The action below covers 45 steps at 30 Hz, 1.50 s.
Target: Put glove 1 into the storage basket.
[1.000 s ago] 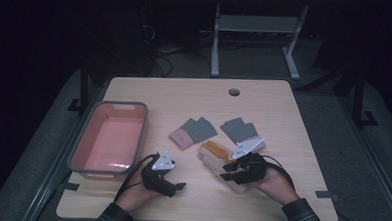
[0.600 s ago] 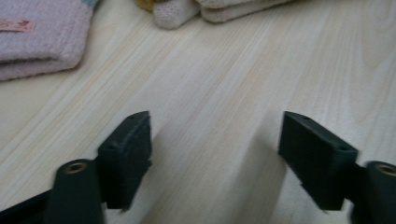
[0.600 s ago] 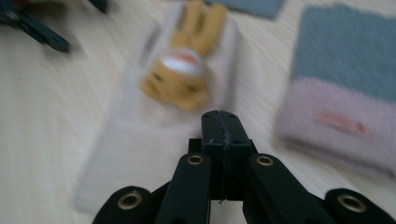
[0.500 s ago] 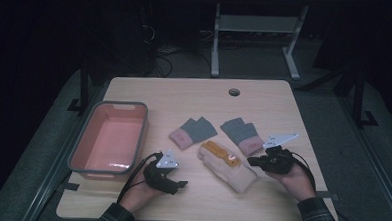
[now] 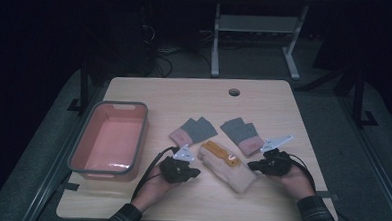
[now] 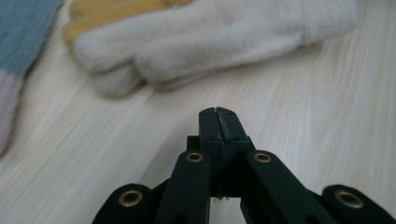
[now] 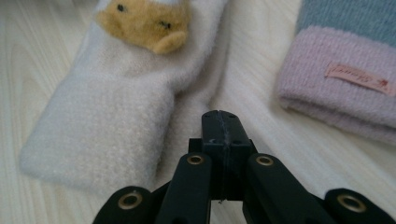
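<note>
Both tools pressed together, empty: left tool (image 5: 194, 171), right tool (image 5: 251, 166). Cream sock pair (image 5: 226, 164) flat on bench (image 5: 185, 92) between them, apart from both. Risk: pinching top sock only, splitting pair; dragging nearby grey-pink sock (image 5: 243, 134).

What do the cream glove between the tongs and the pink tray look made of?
The cream glove looks like soft fleece or plush: a fuzzy, matte nap, with a yellow plush patch on it. The pink tray looks like smooth moulded plastic with a grey rim and a slight sheen, though silicone cannot be ruled out.
</note>
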### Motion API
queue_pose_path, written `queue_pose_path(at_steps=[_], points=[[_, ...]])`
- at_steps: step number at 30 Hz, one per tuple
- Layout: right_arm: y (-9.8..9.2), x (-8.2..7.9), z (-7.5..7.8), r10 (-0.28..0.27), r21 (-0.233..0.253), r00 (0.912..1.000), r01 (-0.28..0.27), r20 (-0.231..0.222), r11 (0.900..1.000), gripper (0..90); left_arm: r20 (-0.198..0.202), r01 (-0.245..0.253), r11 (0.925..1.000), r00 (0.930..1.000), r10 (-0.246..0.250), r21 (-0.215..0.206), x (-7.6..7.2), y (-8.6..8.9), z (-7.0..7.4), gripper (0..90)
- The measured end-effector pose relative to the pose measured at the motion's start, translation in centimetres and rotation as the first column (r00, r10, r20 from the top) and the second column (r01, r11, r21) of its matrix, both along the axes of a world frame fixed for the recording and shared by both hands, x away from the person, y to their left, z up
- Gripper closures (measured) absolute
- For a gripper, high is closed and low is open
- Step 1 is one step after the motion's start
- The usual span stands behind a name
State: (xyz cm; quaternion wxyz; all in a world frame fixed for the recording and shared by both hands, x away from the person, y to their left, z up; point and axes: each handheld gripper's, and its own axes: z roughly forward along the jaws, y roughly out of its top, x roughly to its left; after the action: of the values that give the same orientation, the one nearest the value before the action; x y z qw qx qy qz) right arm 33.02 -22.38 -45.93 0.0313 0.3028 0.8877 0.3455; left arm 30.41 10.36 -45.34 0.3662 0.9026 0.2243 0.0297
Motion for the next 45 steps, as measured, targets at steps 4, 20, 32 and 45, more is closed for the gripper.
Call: queue_pose_path(at_steps=[4,20,32,45], points=[[0.0,0.0,-0.1,0.019,0.006,0.9995,-0.019,-0.025,1.0,90.0,-0.018,0.019,0.9997,0.9996,-0.019,-0.018,0.5,-1.8,-0.3,89.4],[4.0,-1.4,-0.2,0.173,0.035,0.9829,-0.171,-0.062,0.985,90.0,-0.047,-0.007,0.9997,0.9989,0.006,-0.024,2.1,-1.7,-0.6,89.4],[8.1,-2.9,-0.3,0.303,0.037,0.9527,-0.302,-0.025,0.953,90.0,-0.038,-0.032,0.999,0.9988,0.031,-0.03,2.6,-0.5,0.0,89.3],[12.4,-3.8,-0.4,0.349,0.043,0.9363,-0.351,0.035,0.936,90.0,-0.025,-0.054,0.9978,0.9983,0.053,-0.037,2.7,0.1,0.4,89.3]])
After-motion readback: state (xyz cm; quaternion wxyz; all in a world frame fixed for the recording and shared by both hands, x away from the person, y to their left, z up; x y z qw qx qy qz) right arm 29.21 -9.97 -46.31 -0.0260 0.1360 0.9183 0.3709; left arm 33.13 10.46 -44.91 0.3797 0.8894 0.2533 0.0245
